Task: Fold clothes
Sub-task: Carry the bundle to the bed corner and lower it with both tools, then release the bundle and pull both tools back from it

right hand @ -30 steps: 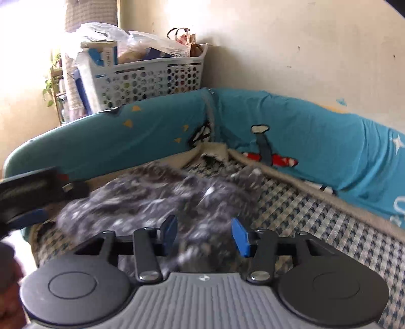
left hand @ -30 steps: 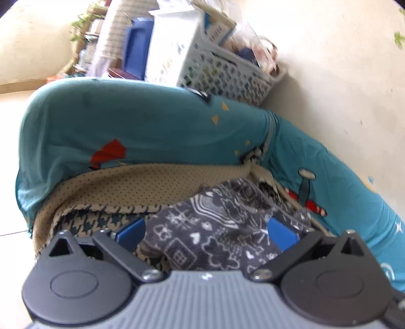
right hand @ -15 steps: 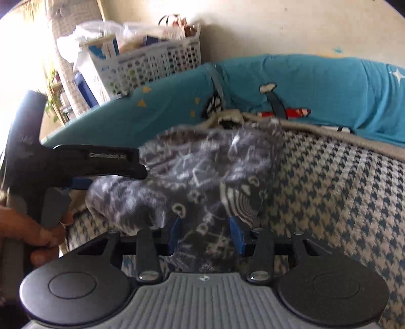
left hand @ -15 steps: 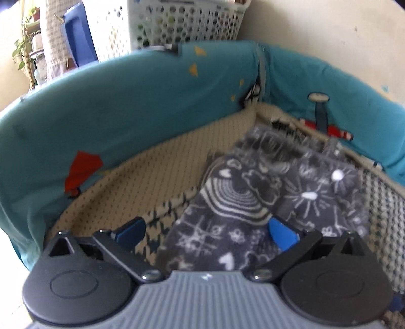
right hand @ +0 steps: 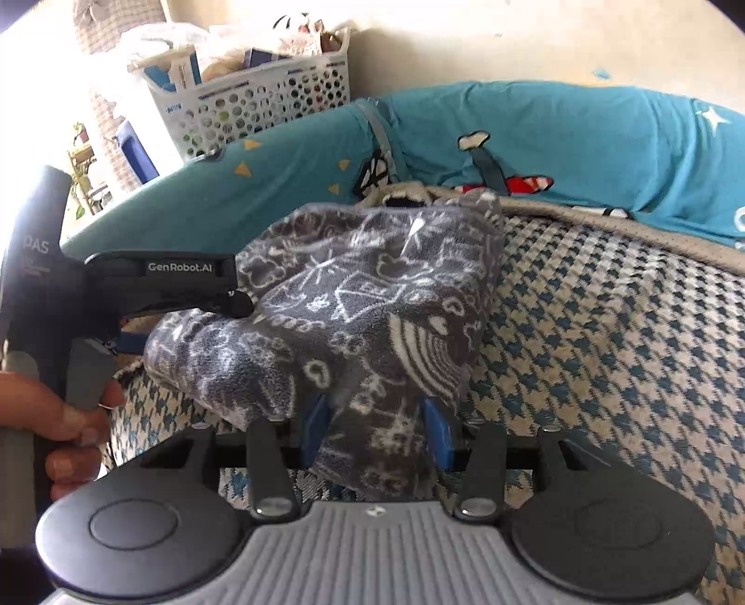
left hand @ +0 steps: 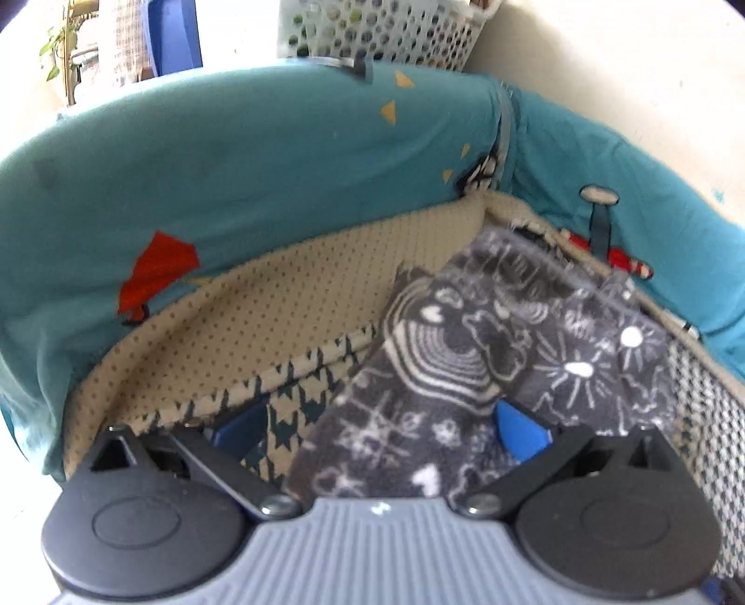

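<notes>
Left wrist view: the left gripper has its blue-padded jaws spread wide, and a grey fleece garment printed with white doodles passes between them without being pinched, nearer the right pad than the left; beyond the jaws the garment lies on a houndstooth mat close to the corner of a teal padded bumper decorated with a red shape and yellow triangles, with a white perforated laundry basket behind that bumper. Right wrist view: the right gripper is clamped on a bunched fold of the same garment, which rises in a heap above the mat in front of the bumper. To the garment's left the other gripper, held in a person's hand, reaches its side; its arm reads "GenRobot.AI", and its handle carries letters that look like "DAS", partly cut off. The basket holds boxes whose print is too small to read.
</notes>
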The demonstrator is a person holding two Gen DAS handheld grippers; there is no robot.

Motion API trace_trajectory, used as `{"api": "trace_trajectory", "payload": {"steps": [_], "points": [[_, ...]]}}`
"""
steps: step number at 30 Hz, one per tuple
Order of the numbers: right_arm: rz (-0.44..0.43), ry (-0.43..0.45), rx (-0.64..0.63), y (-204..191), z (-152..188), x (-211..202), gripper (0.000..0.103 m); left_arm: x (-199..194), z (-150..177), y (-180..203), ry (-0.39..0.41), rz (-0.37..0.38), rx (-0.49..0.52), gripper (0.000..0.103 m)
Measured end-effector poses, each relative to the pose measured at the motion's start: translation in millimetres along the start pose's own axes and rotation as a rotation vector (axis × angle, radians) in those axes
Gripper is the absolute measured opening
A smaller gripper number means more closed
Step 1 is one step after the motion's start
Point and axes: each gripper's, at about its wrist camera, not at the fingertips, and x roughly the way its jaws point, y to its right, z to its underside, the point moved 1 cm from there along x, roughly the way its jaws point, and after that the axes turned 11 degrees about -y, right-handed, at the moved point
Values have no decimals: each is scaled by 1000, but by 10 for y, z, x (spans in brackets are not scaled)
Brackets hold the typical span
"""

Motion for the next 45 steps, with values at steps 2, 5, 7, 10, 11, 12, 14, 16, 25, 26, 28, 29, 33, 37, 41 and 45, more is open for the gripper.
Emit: {"api": "trace_trajectory", "payload": {"steps": [2, 5, 7, 10, 11, 12, 14, 16, 25, 26, 28, 29, 33, 37, 41, 45], "points": [[-13, 16, 23, 13, 24, -98, 45, -88, 16, -9, 39, -16, 6, 103], [-13, 43, 35, -7, 70, -222, 44, -182, 26, -67, 55, 6, -20, 103], [-12, 55, 34, -41, 96, -269, 45, -229, 42, -94, 54, 22, -33, 103], [-33, 48, 33, -92, 112, -288, 45, -241, 88, -65, 41, -11, 0, 103], [-35, 40, 34, -103, 121, -274, 44, -237, 102, -56, 37, -22, 10, 103], [-37, 28, 39, -107, 125, -248, 44, -230, 112, -53, 32, -29, 16, 103], [-39, 5, 50, -111, 134, -193, 45, -212, 130, -53, 22, -40, 25, 103], [-37, -5, 54, -101, 141, -140, 46, -183, 137, -69, 7, -44, 22, 103], [-13, -145, 147, 58, 132, 145, 47, -73, 168, -93, -49, -76, 19, 103], [-20, -190, 184, 101, 157, 211, 46, -66, 170, -101, -53, -76, 15, 103], [-41, -167, 233, 170, 228, 198, 46, -100, 176, -115, -49, -57, 1, 103], [-43, -154, 238, 182, 252, 171, 46, -126, 186, -109, -44, -53, 1, 103], [-18, -148, 252, 162, 290, 51, 47, -226, 217, -66, -26, -49, 7, 103], [-15, -163, 270, 107, 294, -79, 55, -320, 251, 2, -19, -27, 17, 103], [-27, -189, 311, 49, 343, -233, 64, -423, 313, 98, -7, 15, 53, 103], [-26, -195, 345, 60, 402, -392, 69, -488, 370, 167, 8, 22, 97, 103]]}}
